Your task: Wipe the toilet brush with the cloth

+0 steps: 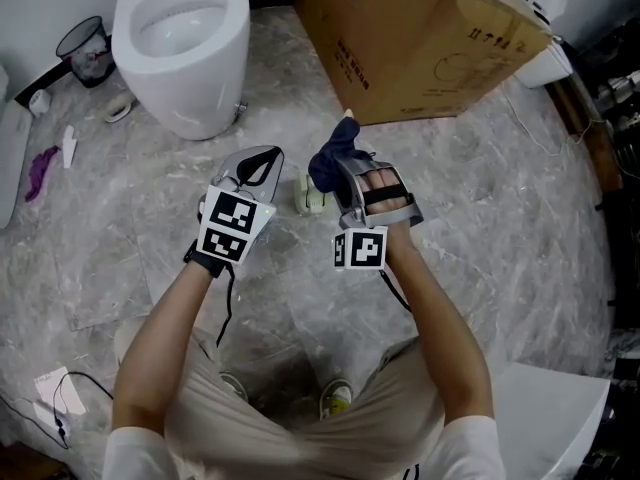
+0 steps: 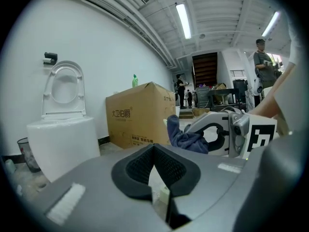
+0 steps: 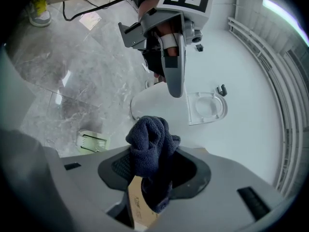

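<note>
The right gripper (image 3: 154, 174) has its grey jaws clamped on a dark blue, nubbly terry cloth (image 3: 149, 149), which bunches up in a soft knot above the ribbed black pads. The left gripper (image 1: 264, 162) is held level beside it with its jaws closed tip to tip and nothing between them. What looks like the toilet brush (image 1: 311, 194), a small pale green blocky piece with a ridged face, lies on the glossy grey marble-patterned floor (image 1: 480, 198) between the two grippers, below them and untouched, with a smooth white ceramic toilet (image 1: 185, 38) and a brown cardboard box (image 1: 420, 38) beyond.
</note>
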Available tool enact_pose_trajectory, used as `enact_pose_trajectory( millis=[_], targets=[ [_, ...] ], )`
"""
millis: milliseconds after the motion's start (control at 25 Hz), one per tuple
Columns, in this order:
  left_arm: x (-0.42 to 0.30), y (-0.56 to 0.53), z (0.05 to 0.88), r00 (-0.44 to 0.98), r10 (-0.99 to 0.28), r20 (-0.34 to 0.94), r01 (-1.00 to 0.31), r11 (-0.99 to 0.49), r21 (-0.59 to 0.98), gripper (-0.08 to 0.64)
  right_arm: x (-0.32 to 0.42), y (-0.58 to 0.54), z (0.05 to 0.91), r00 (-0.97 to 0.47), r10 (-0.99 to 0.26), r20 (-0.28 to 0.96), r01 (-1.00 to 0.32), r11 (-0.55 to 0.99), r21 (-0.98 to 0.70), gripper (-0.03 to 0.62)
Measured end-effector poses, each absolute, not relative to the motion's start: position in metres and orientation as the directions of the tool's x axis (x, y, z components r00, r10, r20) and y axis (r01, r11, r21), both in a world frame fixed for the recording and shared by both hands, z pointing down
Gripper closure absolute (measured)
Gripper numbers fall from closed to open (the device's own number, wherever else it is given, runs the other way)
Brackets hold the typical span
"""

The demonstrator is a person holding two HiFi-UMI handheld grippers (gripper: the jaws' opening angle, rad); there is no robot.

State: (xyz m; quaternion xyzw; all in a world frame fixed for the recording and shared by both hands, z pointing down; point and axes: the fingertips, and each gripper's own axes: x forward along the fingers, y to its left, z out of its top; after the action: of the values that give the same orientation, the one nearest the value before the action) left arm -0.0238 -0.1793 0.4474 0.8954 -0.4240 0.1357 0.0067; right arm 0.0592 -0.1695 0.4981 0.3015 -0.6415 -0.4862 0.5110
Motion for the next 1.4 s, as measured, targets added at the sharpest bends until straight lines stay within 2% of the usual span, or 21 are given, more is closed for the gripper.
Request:
enact_pose_trajectory(
  millis=[240, 640, 840, 1000, 1240, 1400],
  targets=[
    [-0.020, -0.184, 0.435, 0.614, -0.760, 0.215, -0.767, -0.638, -0.067, 0.560, 0.063, -0.165, 0.522, -0.291, -0.851, 0.437, 0.098, 0.428, 0.898, 0.414],
    [-0.009, -0.185, 0.457, 0.637, -0.729, 0.252, -0.739, -0.670, -0.071, 0.560, 0.078, -0.140, 0.563, -0.292, -0.764, 0.576, -0.005, 0.603, 0.797, 0.413],
    [0.002, -0.188, 0.459, 0.644, -0.721, 0.256, -0.733, -0.677, -0.064, 0.560, 0.092, -0.135, 0.567, -0.282, -0.742, 0.608, -0.038, 0.642, 0.766, 0.413],
    [0.006, -0.188, 0.461, 0.650, -0.715, 0.256, -0.724, -0.686, -0.075, 0.560, 0.116, -0.154, 0.541, -0.218, -0.822, 0.526, -0.139, 0.560, 0.817, 0.411],
    [-0.005, -0.190, 0.459, 0.636, -0.726, 0.261, -0.738, -0.671, -0.067, 0.560, 0.112, -0.179, 0.470, -0.190, -0.944, 0.269, -0.316, 0.318, 0.894, 0.411],
    [-0.006, -0.187, 0.459, 0.638, -0.724, 0.261, -0.735, -0.674, -0.075, 0.560, 0.104, -0.182, 0.462, -0.179, -0.958, 0.222, -0.319, 0.271, 0.908, 0.411]
  ],
)
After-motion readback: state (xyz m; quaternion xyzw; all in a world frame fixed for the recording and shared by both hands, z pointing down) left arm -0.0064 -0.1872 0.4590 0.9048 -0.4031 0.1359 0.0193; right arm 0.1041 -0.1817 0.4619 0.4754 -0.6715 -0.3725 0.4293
